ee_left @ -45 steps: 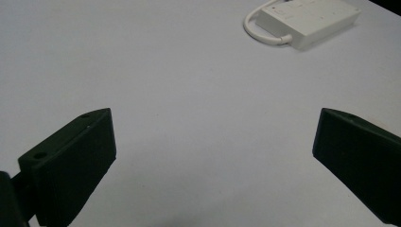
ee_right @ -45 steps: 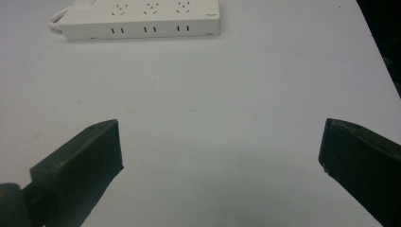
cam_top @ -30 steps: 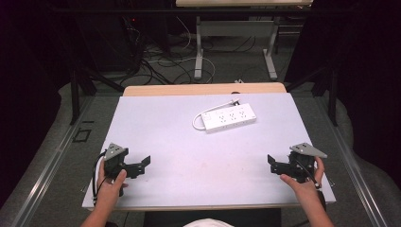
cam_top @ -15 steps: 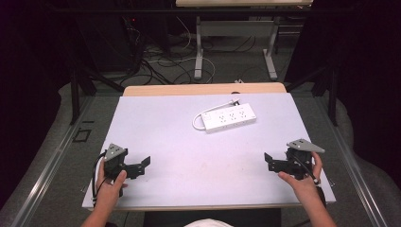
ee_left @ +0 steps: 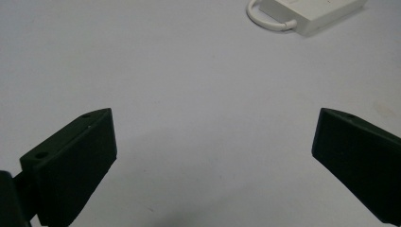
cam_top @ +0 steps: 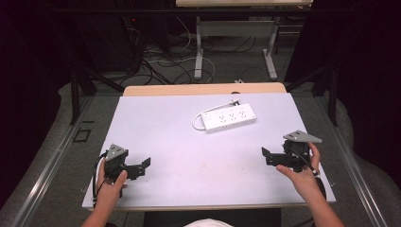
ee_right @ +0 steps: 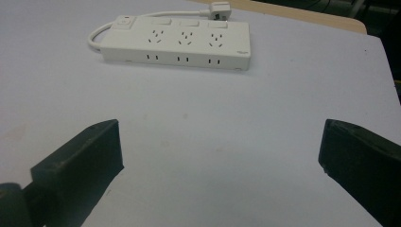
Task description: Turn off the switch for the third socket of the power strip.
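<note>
- A white plastic six-socket power strip (cam_top: 229,118) lies flat on the pale lilac-grey tabletop (cam_top: 189,142), towards the table's far edge and a little right of its middle; its short white cable (cam_top: 197,122) loops from the strip's left end, and its white plug (ee_right: 220,8) rests just behind the strip's right part.
- The black two-jaw left gripper (cam_top: 140,166) sits well apart from the power strip, near and to the left of it, close to the table's near edge; its jaws stand wide with nothing between them (bare tabletop shows through the gap in the left gripper view (ee_left: 213,165)).
- The black two-jaw right gripper (cam_top: 265,156), topped by a grey three-cornered plate, is nearer than the power strip and to its right, jaws likewise spread wide and empty.
- In the right gripper view (ee_right: 220,165) the power strip lies ahead, beyond the gap between the jaws, not touching them.
</note>
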### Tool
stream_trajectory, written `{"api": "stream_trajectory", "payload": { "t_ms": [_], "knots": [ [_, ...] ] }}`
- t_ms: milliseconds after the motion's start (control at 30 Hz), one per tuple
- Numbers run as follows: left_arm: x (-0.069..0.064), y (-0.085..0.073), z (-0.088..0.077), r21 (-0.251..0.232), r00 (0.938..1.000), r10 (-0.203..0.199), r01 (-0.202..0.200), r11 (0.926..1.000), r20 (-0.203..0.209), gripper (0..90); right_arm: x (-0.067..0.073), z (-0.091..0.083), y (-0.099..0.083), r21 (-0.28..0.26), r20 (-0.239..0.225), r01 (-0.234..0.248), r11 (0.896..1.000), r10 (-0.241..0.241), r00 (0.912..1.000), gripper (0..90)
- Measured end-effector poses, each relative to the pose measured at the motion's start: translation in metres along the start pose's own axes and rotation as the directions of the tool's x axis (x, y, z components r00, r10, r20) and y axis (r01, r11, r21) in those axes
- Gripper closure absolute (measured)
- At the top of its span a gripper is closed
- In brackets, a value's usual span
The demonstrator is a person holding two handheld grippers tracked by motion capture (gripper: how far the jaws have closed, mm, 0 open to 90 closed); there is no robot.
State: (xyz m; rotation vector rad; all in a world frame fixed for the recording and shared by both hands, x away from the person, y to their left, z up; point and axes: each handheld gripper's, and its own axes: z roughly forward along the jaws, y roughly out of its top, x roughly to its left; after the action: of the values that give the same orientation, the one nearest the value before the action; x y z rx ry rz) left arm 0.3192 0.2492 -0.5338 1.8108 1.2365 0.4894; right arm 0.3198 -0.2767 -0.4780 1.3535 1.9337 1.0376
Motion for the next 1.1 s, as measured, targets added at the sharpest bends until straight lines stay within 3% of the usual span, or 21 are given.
{"api": "stream_trajectory", "payload": {
  "t_ms": [833, 1100],
  "knots": [
    [0.002, -0.001, 0.000, 0.015, 0.9998, -0.016, 0.015, 0.9998, 0.008, 1.4, 0.007, 0.006, 0.058, 0.017, -0.014, 0.073, 0.997, -0.073, 0.9973, 4.9],
    [0.003, -0.001, -0.001, 0.016, 0.9999, -0.014, 0.014, 0.9998, 0.005, 1.4, 0.005, 0.012, 0.079, 0.027, -0.015, 0.073, 0.997, -0.073, 0.9972, 6.4]
  ]
}}
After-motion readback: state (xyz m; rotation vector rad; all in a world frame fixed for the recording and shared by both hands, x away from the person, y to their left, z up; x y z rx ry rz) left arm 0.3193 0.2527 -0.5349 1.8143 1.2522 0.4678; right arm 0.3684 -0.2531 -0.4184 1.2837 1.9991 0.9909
